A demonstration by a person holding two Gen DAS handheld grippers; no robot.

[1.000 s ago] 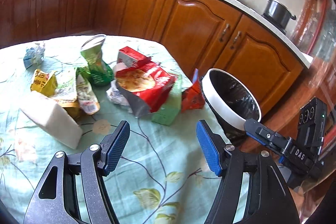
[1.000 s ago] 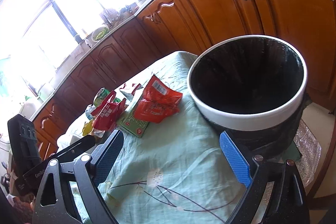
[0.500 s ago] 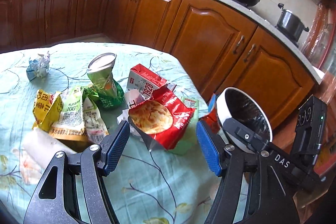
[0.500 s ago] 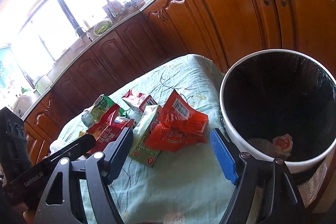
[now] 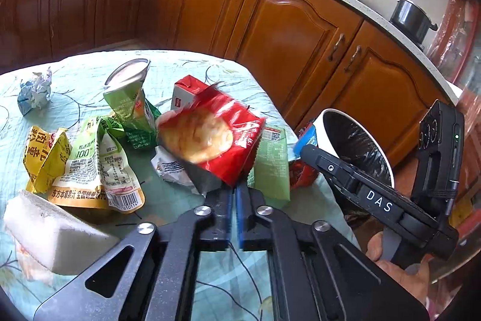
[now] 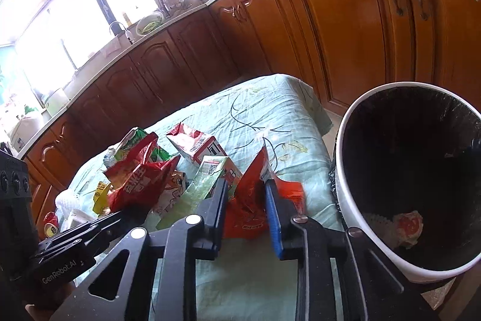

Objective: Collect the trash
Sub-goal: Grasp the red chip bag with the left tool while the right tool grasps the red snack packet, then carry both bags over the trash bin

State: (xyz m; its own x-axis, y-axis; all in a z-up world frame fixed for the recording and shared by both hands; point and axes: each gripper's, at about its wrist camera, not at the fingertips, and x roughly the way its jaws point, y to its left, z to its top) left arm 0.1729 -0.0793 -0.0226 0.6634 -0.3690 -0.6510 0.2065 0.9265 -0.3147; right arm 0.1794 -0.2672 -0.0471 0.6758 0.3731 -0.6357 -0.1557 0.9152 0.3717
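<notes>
My left gripper [image 5: 234, 196] is shut on the lower edge of a red snack bag [image 5: 216, 134] with a pancake picture, which tilts up off the teal tablecloth [image 5: 186, 288]. In the right wrist view my right gripper [image 6: 246, 200] is shut on a crumpled orange-red wrapper [image 6: 249, 191] that stands up between its pads. A white bin with a black liner [image 6: 342, 170] sits just right of it, beside the table edge, with crumpled trash [image 6: 405, 227] at its bottom. The same bin [image 5: 327, 116] shows at the right in the left wrist view.
Loose trash crowds the table: a green carton [image 5: 272, 158], a red-white carton [image 6: 195, 143], a green cup-like bag [image 5: 129, 98], a green-white pouch [image 5: 96, 167], a yellow wrapper [image 5: 42, 158], a white block [image 5: 51, 233], crumpled paper [image 5: 33, 92]. Wooden cabinets [image 5: 285, 35] stand behind.
Both grippers moved forward into the trash pile and went from wide open to shut, the left on the red snack bag, the right on the orange-red wrapper.
</notes>
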